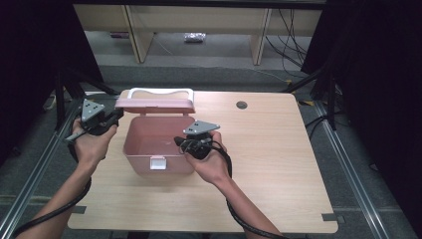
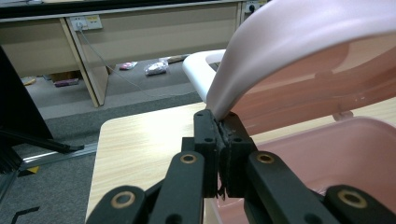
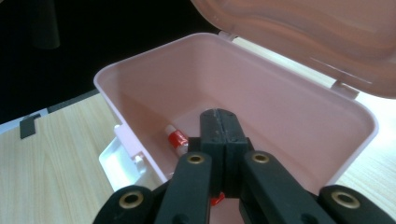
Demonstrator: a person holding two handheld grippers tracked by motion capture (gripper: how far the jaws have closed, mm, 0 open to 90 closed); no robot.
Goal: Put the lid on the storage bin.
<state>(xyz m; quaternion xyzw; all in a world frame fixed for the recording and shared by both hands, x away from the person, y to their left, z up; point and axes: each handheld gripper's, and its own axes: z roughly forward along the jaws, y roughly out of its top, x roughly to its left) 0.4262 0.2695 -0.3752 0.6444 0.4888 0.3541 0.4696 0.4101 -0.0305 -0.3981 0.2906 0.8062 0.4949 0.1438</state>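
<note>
A pink plastic box (image 1: 174, 164) stands on the wooden table, its lid (image 1: 155, 104) raised on the far side with a white handle (image 1: 160, 92) on top. My left gripper (image 1: 117, 113) is at the lid's left end. In the left gripper view its jaws (image 2: 223, 122) pinch the lid's rim (image 2: 280, 42). My right gripper (image 1: 180, 142) hangs over the box's right part, shut and empty (image 3: 219, 115). Beside its jaws, a small white and red object (image 3: 176, 138) lies on the floor of the box (image 3: 289, 107).
A white latch (image 1: 158, 163) hangs on the box's front wall. A round cable hole (image 1: 242, 105) sits in the table at the far right. Black frame legs flank the table, and desk legs and cables lie on the floor beyond it.
</note>
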